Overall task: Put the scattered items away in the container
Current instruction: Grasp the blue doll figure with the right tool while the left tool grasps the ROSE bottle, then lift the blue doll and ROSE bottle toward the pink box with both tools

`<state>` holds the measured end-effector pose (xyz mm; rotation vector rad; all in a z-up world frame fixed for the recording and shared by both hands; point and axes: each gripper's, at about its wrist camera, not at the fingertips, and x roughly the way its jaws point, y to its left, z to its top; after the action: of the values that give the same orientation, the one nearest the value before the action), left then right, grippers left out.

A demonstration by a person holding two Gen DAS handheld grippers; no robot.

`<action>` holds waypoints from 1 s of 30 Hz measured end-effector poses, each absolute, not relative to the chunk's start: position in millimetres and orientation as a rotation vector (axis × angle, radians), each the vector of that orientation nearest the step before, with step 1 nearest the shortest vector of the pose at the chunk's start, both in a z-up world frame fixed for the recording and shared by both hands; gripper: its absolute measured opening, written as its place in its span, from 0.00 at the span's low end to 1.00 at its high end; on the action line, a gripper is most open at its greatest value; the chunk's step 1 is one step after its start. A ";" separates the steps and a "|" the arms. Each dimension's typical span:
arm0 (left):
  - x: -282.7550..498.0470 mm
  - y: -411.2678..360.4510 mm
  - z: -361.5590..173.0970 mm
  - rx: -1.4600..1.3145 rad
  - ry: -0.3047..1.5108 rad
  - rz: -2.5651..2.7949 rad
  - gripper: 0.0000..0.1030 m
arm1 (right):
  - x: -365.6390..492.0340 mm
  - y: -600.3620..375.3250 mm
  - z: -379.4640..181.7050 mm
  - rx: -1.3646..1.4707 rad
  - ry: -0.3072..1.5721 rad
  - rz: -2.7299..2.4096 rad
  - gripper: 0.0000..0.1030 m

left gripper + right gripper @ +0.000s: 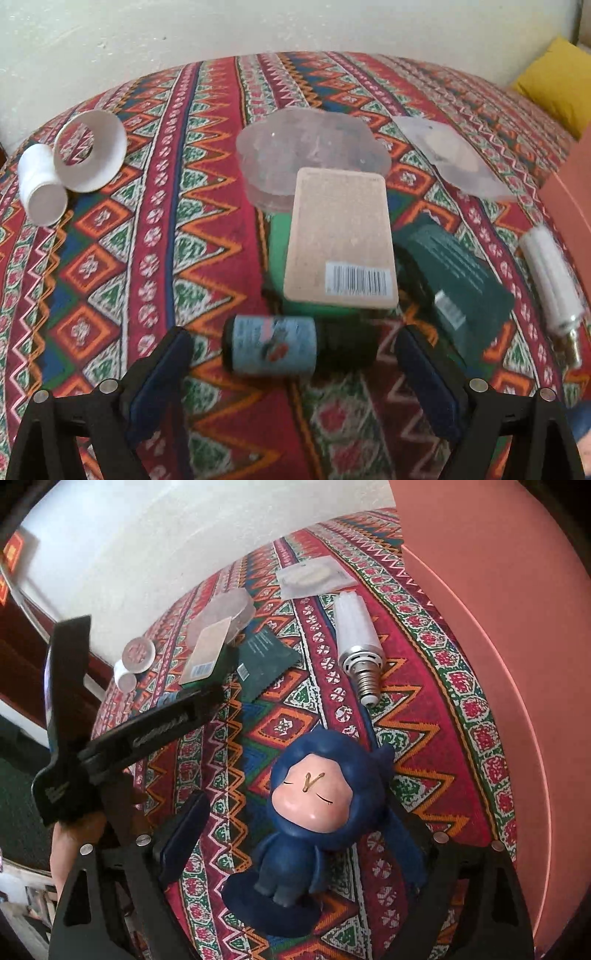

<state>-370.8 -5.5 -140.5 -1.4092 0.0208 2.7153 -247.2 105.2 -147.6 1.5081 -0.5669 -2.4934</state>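
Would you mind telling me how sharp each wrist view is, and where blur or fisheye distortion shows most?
Left wrist view: motion-blurred throughout; the blue-labelled bottle between the left gripper fingers and the light bulb smear, though the barcode on the cork-coloured box stays legible. Right wrist view: sharper; the blue figurine is crisp, while the fisheye bows the pink container rim and darkens the corners.

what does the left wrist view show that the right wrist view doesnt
Only the left wrist view: the yellow cushion and the open left hand-held gripper around the small blue-labelled bottle.

Only the right wrist view: the blue figurine between the open right hand-held gripper fingers.

Both: the patterned cloth, light bulb, dark green packet, tan barcoded box and pink container.
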 end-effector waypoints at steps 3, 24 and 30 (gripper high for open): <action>-370.0 -1.5 -143.0 -1.390 0.074 2.739 0.91 | -246.3 102.8 -147.8 1.508 -0.527 -2.501 0.90; -238.2 -94.3 -72.2 -1.329 -0.160 2.853 0.61 | -219.4 77.0 -113.3 1.337 -0.595 -2.254 0.56; -213.9 -99.7 -28.0 -1.148 -0.266 2.856 0.61 | -186.4 57.7 -49.5 1.065 -0.402 -2.363 0.56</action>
<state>-213.9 -99.7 -28.0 -1.1476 -0.2657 2.8563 -186.4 57.7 -49.5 1.0653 -0.4019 -2.3626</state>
